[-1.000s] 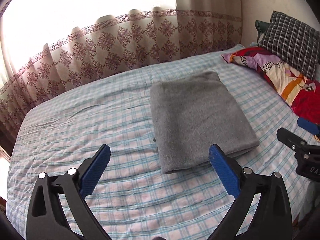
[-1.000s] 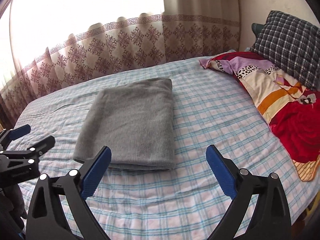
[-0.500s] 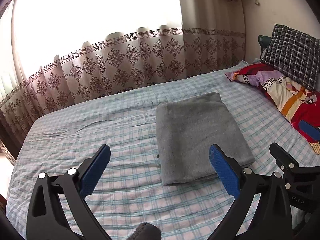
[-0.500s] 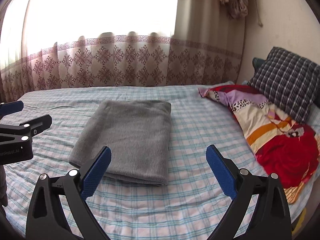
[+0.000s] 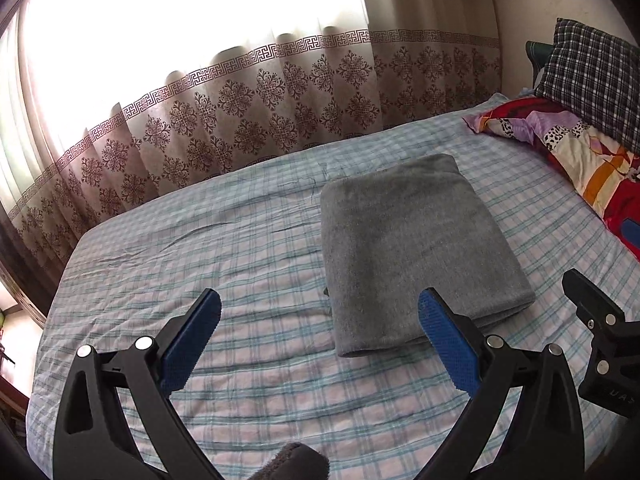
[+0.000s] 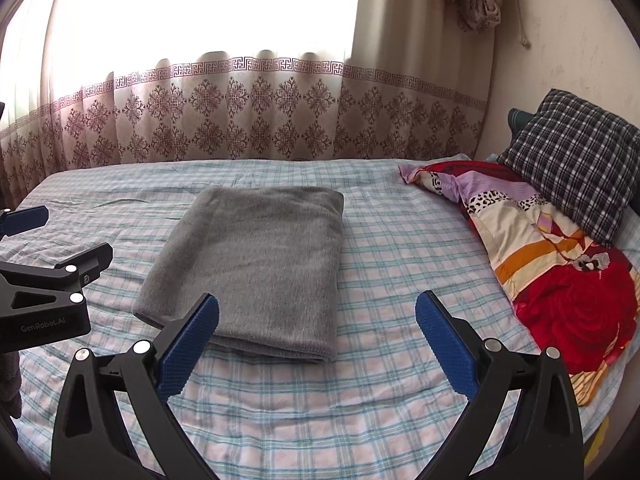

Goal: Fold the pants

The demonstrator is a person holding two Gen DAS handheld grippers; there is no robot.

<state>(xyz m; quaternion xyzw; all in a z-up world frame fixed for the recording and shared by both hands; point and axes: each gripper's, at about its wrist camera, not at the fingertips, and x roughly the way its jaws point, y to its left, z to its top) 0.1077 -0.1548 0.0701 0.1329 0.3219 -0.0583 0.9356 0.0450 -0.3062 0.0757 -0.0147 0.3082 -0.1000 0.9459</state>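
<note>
The grey pants (image 5: pixel 416 248) lie folded into a flat rectangle on the checked bed sheet (image 5: pixel 240 240); they also show in the right wrist view (image 6: pixel 256 264). My left gripper (image 5: pixel 320 340) is open and empty, held above the sheet just short of the bundle's near left corner. My right gripper (image 6: pixel 318 340) is open and empty, above the sheet near the bundle's near right edge. Each gripper shows at the edge of the other's view.
A colourful quilt (image 6: pixel 560 264) and a checked pillow (image 6: pixel 576 164) lie at the bed's right end. A patterned curtain (image 6: pixel 260 116) hangs along the far side under a bright window. A grey cloth scrap (image 5: pixel 292 464) shows at the left view's bottom edge.
Both grippers have drawn back and tilted up from the folded pants, so more curtain and window show. Both stay open and the pants have not moved.
</note>
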